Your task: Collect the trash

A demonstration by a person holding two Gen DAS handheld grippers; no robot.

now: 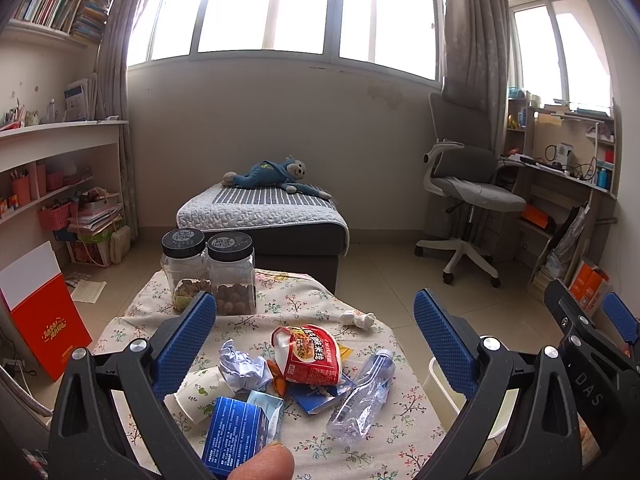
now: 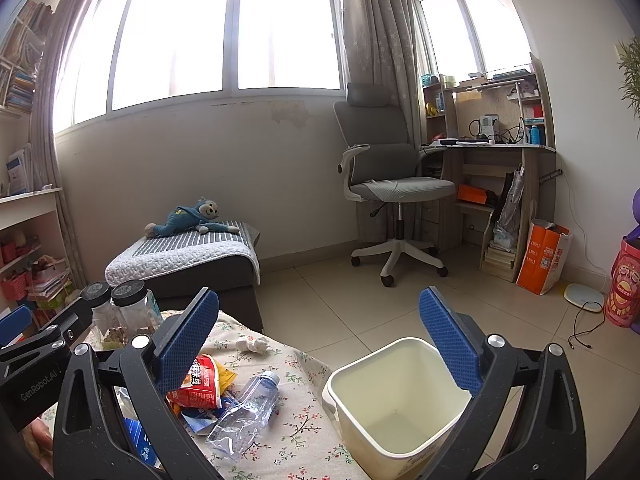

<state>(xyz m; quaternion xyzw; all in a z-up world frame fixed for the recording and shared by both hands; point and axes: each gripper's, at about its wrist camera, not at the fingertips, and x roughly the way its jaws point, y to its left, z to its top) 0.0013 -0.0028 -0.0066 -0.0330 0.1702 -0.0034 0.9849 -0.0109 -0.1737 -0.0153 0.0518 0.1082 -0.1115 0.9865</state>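
Trash lies on a small table with a floral cloth (image 1: 372, 448): a red snack bag (image 1: 310, 354), a crumpled paper ball (image 1: 242, 366), a crushed clear bottle (image 1: 362, 394), a blue box (image 1: 238, 432), a paper cup (image 1: 200, 394) and a white tissue wad (image 1: 358, 319). My left gripper (image 1: 316, 336) is open and empty above the pile. My right gripper (image 2: 318, 340) is open and empty, above the table's right edge and a cream bin (image 2: 400, 404) on the floor beside it. The bottle (image 2: 244, 412) and snack bag (image 2: 200, 382) also show in the right wrist view.
Two clear jars with black lids (image 1: 212, 272) stand at the table's far left. A padded ottoman with a blue plush toy (image 1: 268, 176) stands behind the table. An office chair (image 2: 394, 196) and desk (image 2: 496, 152) are at the right. A red box (image 1: 44, 312) leans at the left.
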